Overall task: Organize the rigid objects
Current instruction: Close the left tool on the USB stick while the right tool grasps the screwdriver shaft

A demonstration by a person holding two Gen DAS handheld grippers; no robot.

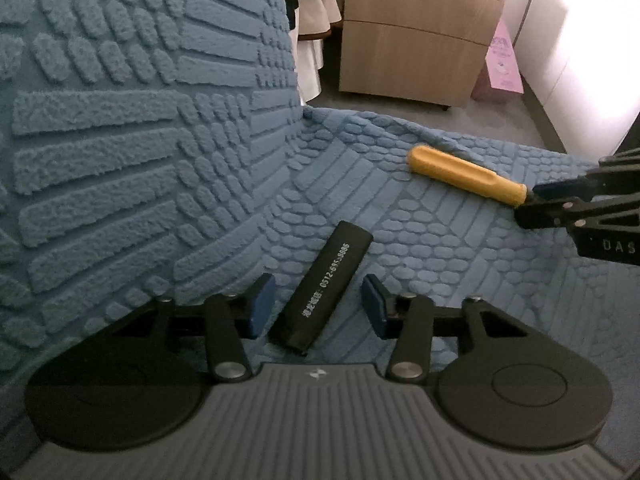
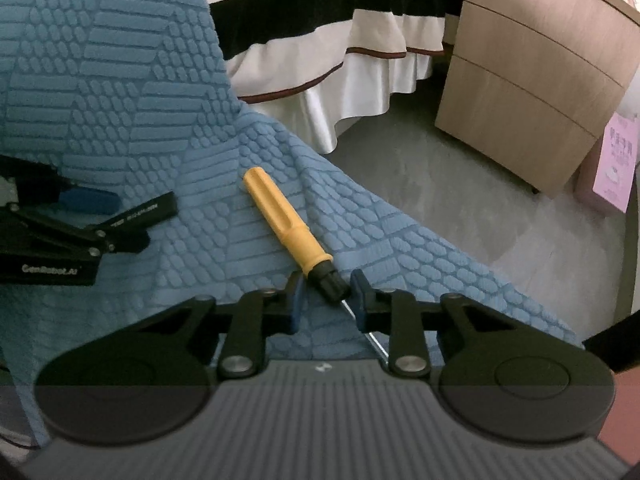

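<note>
A grey floor (image 2: 420, 184) is seen beyond the blue textured cover (image 1: 120, 160). A wooden drawer cabinet (image 2: 540, 80) stands far right, a pink box (image 2: 612, 168) beside it. A striped cream-and-black skirted cloth (image 2: 320, 40) hangs far centre.

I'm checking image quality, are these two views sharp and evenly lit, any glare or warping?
Left wrist view: black bar sharp, wall at right blown out, edges bowed. Right wrist view: screwdriver sharp, cabinet bent by the fisheye.
</note>
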